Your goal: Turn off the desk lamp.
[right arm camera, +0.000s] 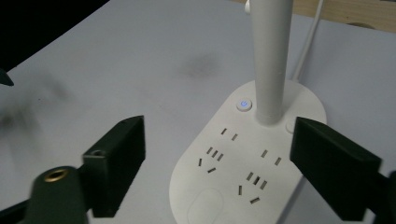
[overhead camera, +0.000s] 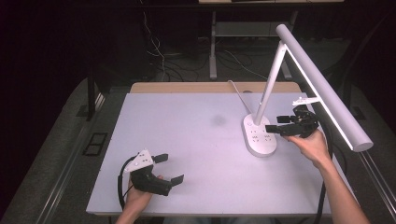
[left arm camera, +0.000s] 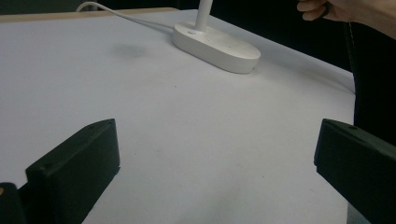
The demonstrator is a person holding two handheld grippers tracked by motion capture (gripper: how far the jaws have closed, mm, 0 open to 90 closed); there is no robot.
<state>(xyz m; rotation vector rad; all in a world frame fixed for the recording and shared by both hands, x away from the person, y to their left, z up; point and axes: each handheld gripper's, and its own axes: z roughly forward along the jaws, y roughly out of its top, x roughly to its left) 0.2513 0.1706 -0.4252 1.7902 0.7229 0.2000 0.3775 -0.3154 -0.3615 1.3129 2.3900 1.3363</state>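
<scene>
High view: a white desk lamp (overhead camera: 280, 88) stands on the right half of the table (overhead camera: 187, 140), its base (overhead camera: 259, 135) flat on the surface, a stem rising to a long bar head overhanging the right edge. The right gripper (overhead camera: 275, 123) hovers just beside the base, jaws apart and empty. The left gripper (overhead camera: 168, 168) sits near the front left, well apart from the lamp, jaws wide and empty.

Left gripper view: both jaws stand wide over bare table; the base (left arm camera: 217, 46) lies far ahead, cord trailing off behind it.

Right gripper view: the jaws straddle the base (right arm camera: 247, 163) from above without touching. Sockets and a lit power button (right arm camera: 244, 104) show on top.

Assessment: rigid plastic, smooth, likely slippery; weight sits in the base, so the top-heavy head could tip it. The stem (right arm camera: 272, 60) looks the soundest grip point.
</scene>
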